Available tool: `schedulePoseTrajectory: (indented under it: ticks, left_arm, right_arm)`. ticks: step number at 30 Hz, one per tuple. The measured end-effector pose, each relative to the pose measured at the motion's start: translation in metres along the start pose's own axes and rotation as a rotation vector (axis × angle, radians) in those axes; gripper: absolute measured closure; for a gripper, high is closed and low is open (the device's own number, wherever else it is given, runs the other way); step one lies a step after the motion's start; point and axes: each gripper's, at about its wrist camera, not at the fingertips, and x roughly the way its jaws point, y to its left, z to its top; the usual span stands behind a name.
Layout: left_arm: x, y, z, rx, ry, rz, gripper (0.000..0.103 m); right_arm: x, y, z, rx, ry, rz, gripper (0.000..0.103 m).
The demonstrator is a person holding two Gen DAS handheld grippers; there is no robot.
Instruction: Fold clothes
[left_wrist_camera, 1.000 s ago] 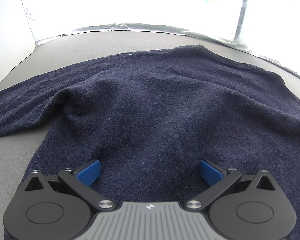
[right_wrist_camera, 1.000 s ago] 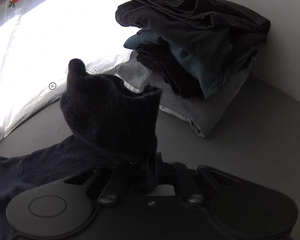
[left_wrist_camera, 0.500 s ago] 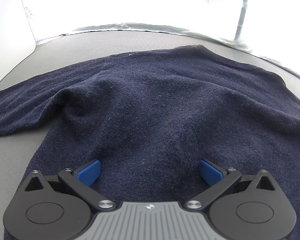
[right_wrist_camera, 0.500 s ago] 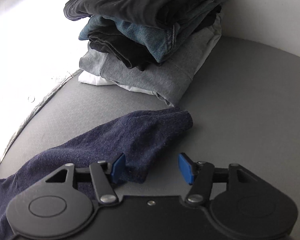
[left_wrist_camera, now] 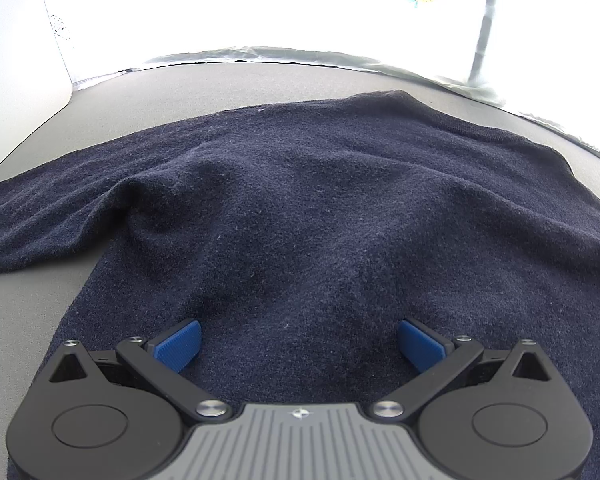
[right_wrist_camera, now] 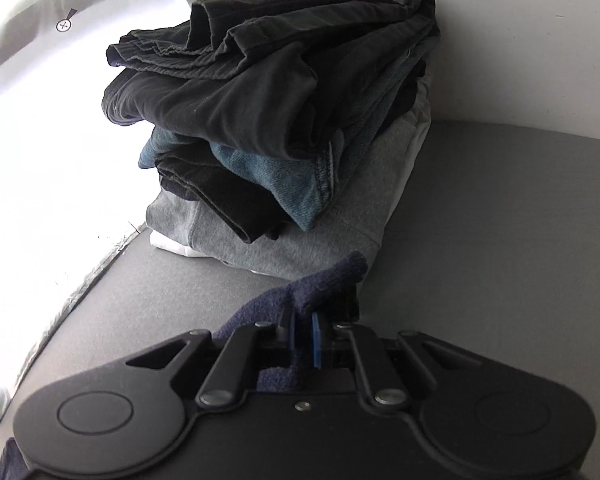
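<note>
A navy sweater (left_wrist_camera: 320, 216) lies spread over the grey table (left_wrist_camera: 228, 84), its body covering most of the near and middle surface. One sleeve (left_wrist_camera: 48, 216) runs off to the left, with a soft ridge where it meets the body. The far edge of the sweater stops short of the table's far rim, where crinkled silver sheeting (left_wrist_camera: 284, 54) runs along under a very bright backdrop.

The left gripper (left_wrist_camera: 299, 344) hangs low over the near part of the sweater with its blue pads (left_wrist_camera: 179, 345) spread wide apart and nothing between them; whether they touch the knit below, I can't tell.

The right gripper (right_wrist_camera: 305, 338) is closed on the sweater's other sleeve (right_wrist_camera: 320, 280): the blue pads pinch a fold of navy knit, and the cuff end pokes out past the fingertips toward the far side. Just beyond that cuff stands a pile (right_wrist_camera: 284, 120) of folded clothes against the white wall (right_wrist_camera: 520, 40), black garments on top, blue denim and another black piece below, then grey, with a white layer at the bottom. The cuff looks very near the grey layer, though contact isn't clear.
</note>
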Motion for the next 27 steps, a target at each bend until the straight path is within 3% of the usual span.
schedulePoseTrajectory:
  ticks: [3,5,6,9,12,17,27]
  left_arm:
    - [0.002,0.000,0.005,0.004,0.034,-0.007,0.000]
    - [0.003,0.000,0.010,0.011,0.072,-0.015,0.000]
    - [0.004,0.000,0.013,0.013,0.087,-0.019,0.000]
    - [0.002,0.003,0.019,0.019,0.084,-0.025,0.000]
    - [0.000,0.005,0.033,0.049,0.034,-0.014,0.000]
    - [0.013,0.007,0.076,0.123,-0.026,-0.021,0.000]
    - [0.088,-0.022,0.149,0.305,-0.074,-0.043,0.000]
  right_arm:
    - [-0.009,0.014,-0.004,-0.113,-0.033,-0.058,0.081]
    - [-0.015,0.024,-0.007,-0.188,-0.055,-0.096,0.046]
    - [-0.018,0.028,-0.008,-0.226,-0.066,-0.116,0.044]
    - [-0.034,0.061,-0.016,-0.377,-0.139,-0.094,0.044]
    - [-0.039,0.101,-0.019,-0.504,-0.164,0.029,0.037]
    - [-0.020,0.195,-0.030,-0.653,-0.075,0.301,0.035]
    - [0.011,0.300,-0.062,-0.770,0.031,0.525,0.035]
